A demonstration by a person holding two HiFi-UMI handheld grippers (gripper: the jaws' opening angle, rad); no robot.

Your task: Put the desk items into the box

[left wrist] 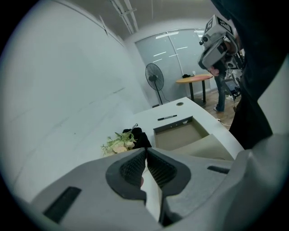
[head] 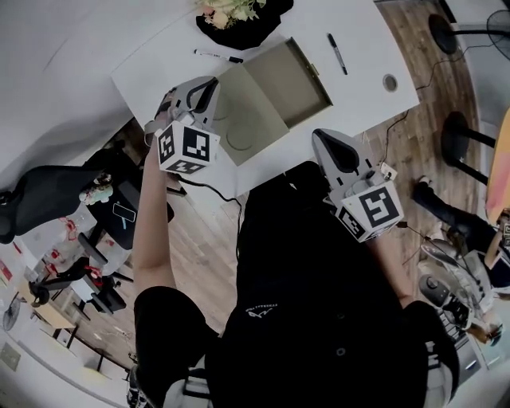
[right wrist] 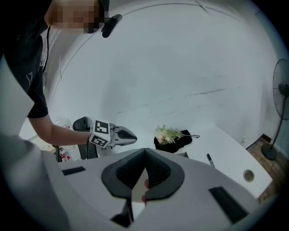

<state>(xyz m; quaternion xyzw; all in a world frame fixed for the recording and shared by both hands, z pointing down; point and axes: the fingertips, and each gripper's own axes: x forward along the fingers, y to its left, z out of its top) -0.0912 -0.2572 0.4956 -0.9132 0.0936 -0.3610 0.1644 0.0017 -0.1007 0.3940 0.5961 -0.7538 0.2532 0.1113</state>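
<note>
Dark shirt (head: pixel 319 303) hides desk (head: pixel 362 84) edge; flowers (head: pixel 233 11) cut off above.

Showing white on the table (head: pixel 362 76), tan in the box (head: pixel 275 84), black on the marker (head: pixel 338 53), black-and-white squares on the grey left tool (head: pixel 209 86) and right tool (head: pixel 325 137), cream flowers (head: pixel 231 9) against black wrapping (head: pixel 256 27).

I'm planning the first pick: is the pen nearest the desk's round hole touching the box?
Apart. The head view shows a strip of bare desk between the pen and the box.
</note>
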